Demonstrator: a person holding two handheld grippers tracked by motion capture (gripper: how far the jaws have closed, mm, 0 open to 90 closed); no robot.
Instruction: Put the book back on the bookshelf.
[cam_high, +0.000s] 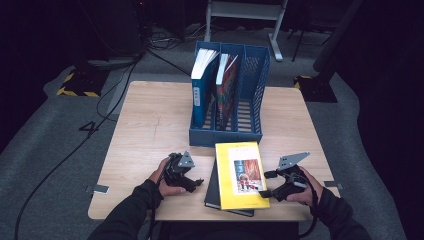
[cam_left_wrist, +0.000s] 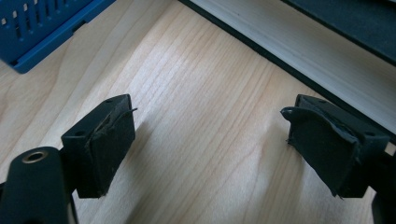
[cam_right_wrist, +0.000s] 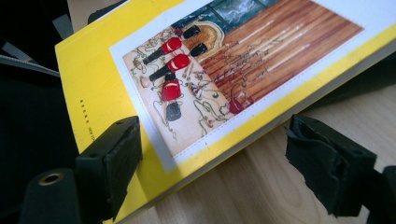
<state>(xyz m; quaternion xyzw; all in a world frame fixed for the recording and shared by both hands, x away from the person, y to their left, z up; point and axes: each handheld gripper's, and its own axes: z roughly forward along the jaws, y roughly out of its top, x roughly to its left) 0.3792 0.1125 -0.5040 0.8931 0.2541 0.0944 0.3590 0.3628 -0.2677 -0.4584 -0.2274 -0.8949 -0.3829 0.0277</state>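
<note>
Yellow book (cam_high: 241, 175) — cover text unreadable, right gripper (cam_high: 280, 189) open

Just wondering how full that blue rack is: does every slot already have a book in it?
No: the rack has books in its left and middle slots, but the right one is empty.

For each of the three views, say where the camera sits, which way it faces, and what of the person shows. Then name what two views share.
High view: above the person's side, looking forward and down on the table; both forearms, left gripper and right gripper show.
Left gripper view: on the left gripper, facing the black book; its open jaws show.
Right gripper view: on the right gripper, facing the yellow book; open jaws straddle its edge.
Shared: the high view also shows the yellow book.
</note>
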